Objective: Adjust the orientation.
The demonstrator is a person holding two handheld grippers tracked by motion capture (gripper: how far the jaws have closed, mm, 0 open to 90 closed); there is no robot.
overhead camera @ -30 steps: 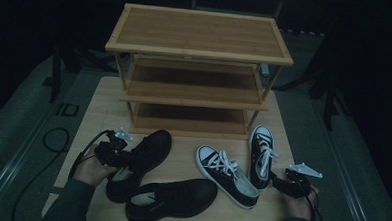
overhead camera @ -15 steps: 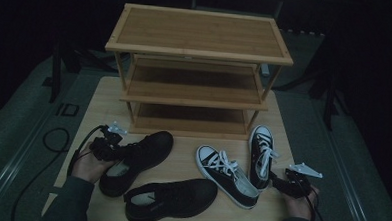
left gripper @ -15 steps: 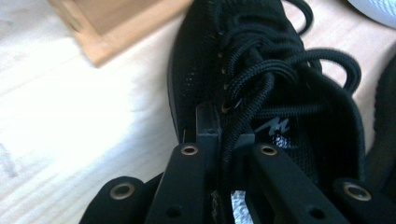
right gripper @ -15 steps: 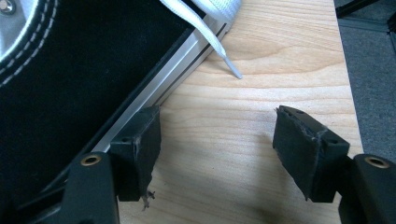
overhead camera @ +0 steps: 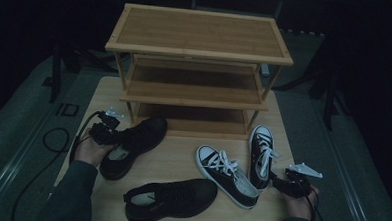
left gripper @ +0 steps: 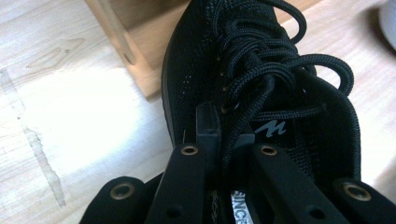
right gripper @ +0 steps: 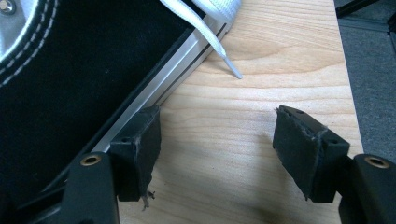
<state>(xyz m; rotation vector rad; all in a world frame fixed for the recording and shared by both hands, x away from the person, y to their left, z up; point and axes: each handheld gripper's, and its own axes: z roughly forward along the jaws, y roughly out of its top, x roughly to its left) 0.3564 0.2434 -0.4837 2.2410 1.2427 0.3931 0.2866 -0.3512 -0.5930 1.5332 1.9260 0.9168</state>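
**Left gripper clamps a black shoe by the rack; right gripper rests open**

Nearest the person, a black shoe (overhead camera: 170, 200) lies on its own at the front edge of the table (overhead camera: 182, 155), toe pointing right. At the front right corner, the right hand holds the right gripper (overhead camera: 286, 182) low over the wood. Its jaws stand wide apart with nothing between them; in the right gripper view, one pad (right gripper: 140, 144) sits just beside the white sole edge of a canvas sneaker (right gripper: 56, 88), and a white lace end lies on the wood ahead.

Two black-and-white sneakers sit right of centre: one (overhead camera: 226, 174) angled toward the front, the other (overhead camera: 261, 153) pointing toward the rack.

On the left, the left hand holds the left gripper (overhead camera: 114, 132), whose jaws have just been closing and now pinch the collar and tongue of a second black shoe, the held shoe (overhead camera: 132, 145). In the left gripper view, the laces loop just ahead of the jaws. The shoe's toe lies close to the rack's front left leg.

Behind stands a wooden three-shelf rack (overhead camera: 198, 65).
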